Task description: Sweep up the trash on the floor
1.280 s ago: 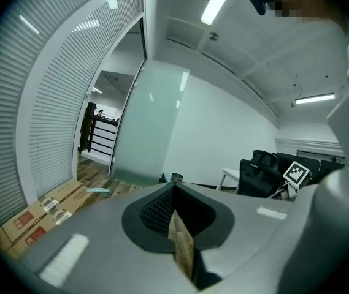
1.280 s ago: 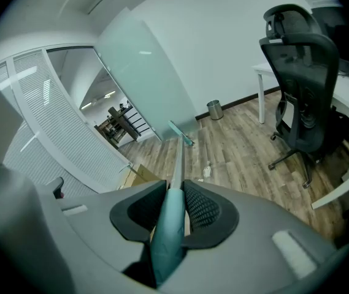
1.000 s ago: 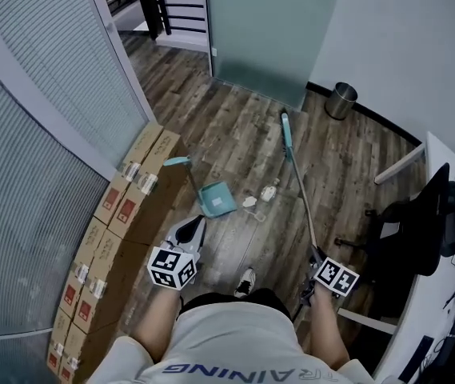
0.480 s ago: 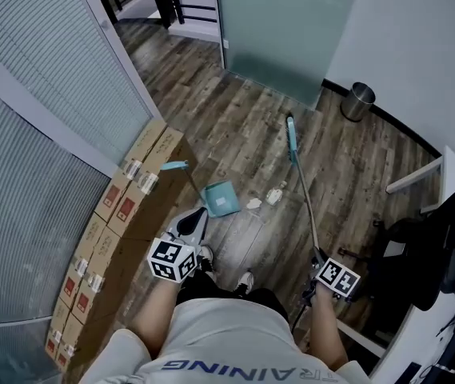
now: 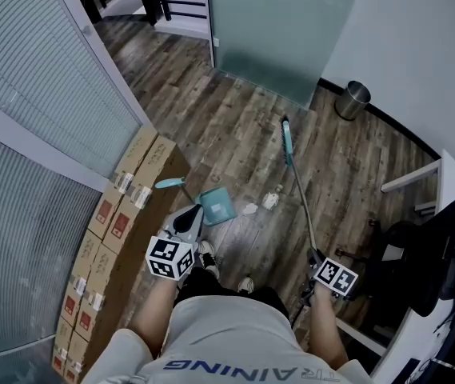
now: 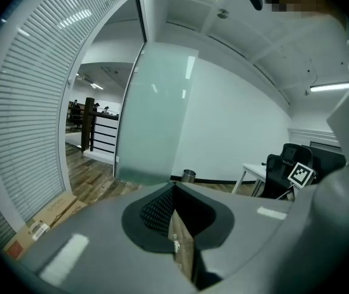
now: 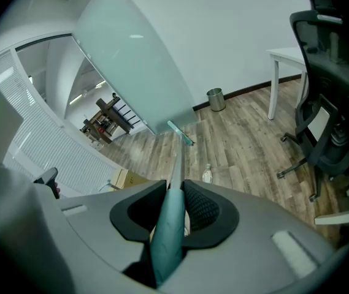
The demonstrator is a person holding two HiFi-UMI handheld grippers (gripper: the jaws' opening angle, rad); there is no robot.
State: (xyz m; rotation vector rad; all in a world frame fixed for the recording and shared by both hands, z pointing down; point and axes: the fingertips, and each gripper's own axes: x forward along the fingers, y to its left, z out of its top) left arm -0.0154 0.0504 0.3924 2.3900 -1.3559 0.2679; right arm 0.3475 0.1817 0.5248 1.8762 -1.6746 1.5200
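Your left gripper, jaws clenched together on nothing, has come forward with your step. It now sits just short of the teal plastic dustpan, which stands at its 1 o'clock on the dark wood-plank floor.

Your right gripper stays clamped on the grip of the long metal-shafted broom.

The crumpled white paper lies just beside the pan at its 3 o'clock, and the small clear bottle is near it. The broom's teal head rests beyond both at 12 o'clock.

You have closed in, and the trash now lies between brush and pan. A pull toward 7 o'clock looks like the next stroke.
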